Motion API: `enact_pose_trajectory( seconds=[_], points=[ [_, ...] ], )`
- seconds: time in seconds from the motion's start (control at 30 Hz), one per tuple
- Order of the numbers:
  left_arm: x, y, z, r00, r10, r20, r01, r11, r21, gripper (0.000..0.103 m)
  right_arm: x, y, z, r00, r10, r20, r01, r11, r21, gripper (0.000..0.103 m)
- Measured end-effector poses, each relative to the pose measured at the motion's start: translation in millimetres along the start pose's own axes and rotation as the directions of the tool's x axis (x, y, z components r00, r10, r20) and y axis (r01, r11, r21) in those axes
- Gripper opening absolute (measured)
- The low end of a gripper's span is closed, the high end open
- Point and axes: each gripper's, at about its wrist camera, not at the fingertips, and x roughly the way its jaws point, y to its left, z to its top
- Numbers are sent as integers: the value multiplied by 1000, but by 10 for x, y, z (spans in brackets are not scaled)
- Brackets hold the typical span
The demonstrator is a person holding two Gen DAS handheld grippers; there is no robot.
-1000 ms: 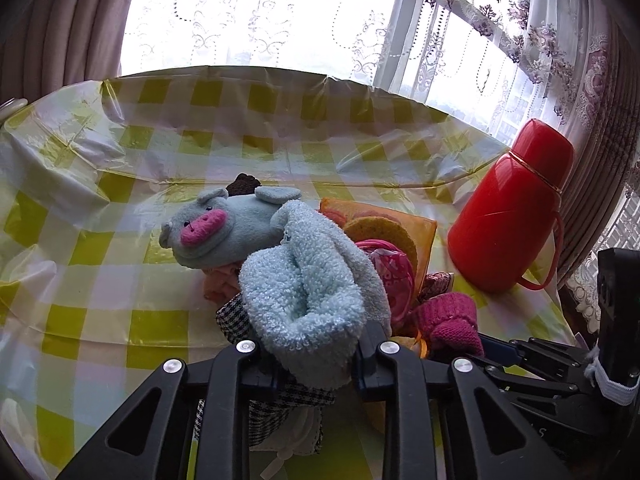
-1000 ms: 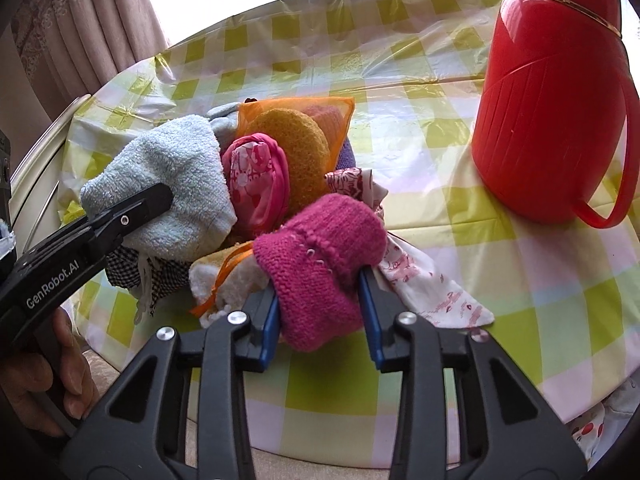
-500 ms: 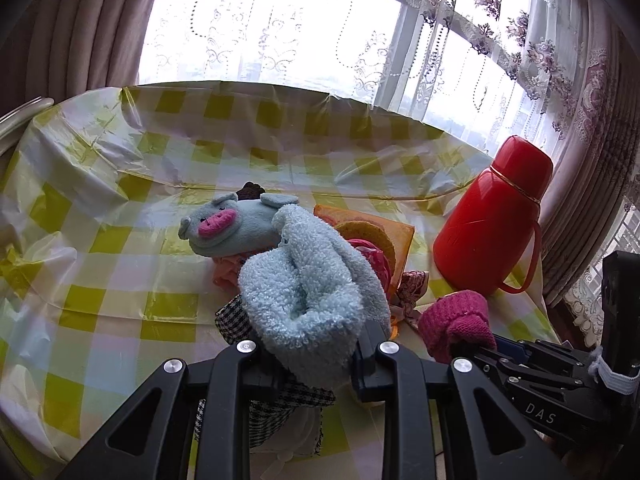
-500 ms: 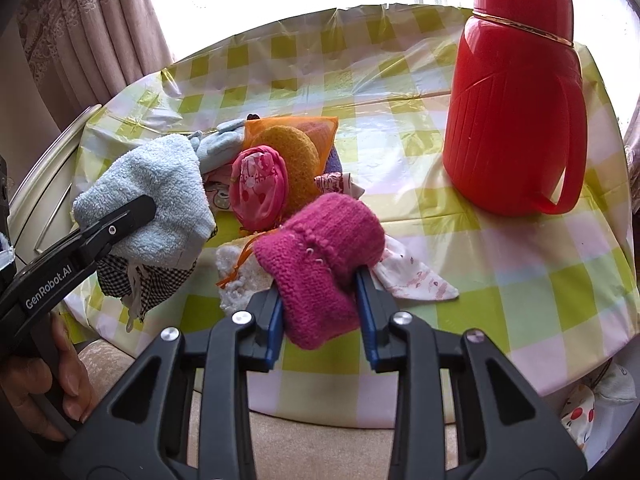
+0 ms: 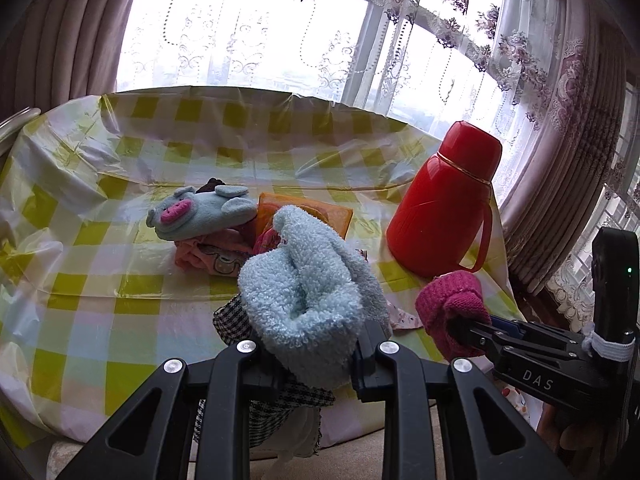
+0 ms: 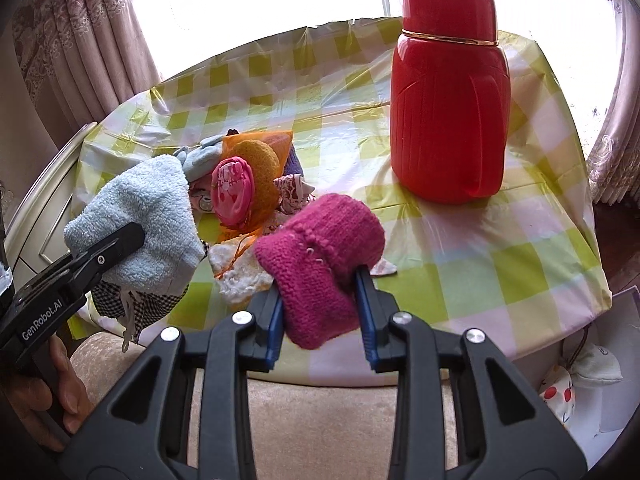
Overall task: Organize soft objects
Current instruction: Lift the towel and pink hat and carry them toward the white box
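My left gripper [image 5: 316, 360] is shut on a fluffy light blue sock [image 5: 304, 300], with a black-and-white checked cloth [image 5: 228, 320] hanging under it; the sock also shows in the right wrist view [image 6: 144, 216]. My right gripper [image 6: 320, 300] is shut on a pink knitted bootie [image 6: 320, 252], also seen in the left wrist view [image 5: 452, 304]. Both are held above the table's near edge. A pile of soft things stays on the table: a blue pig plush [image 5: 196, 216], an orange mesh bag with a yellow sponge [image 6: 260, 160], a pink patterned roll [image 6: 232, 192].
A tall red thermos [image 6: 448, 120] stands on the yellow-checked tablecloth [image 5: 100, 280] at the right. A white fluffy piece [image 6: 240, 272] lies at the front edge. A box with a cherry-print pouch [image 6: 560, 396] sits on the floor at lower right. Curtains hang behind.
Both grippers have pulled back and up from the pile, carrying the blue sock and the pink bootie away from the table's middle toward its near edge.
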Motion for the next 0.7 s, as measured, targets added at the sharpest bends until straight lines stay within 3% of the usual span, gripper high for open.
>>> enact_pose_trajectory(
  seconds=[0.5,0.7],
  points=[
    [-202,-469,-8,997,-68,41,66,997,39,26,-406,-619,-190,996,-84,15,83,993,81,35],
    [-224,-714,-20,990,-138,29,136,989,65,26,-601,-872,-271,992,-124,24,120,987,111,35]
  ],
)
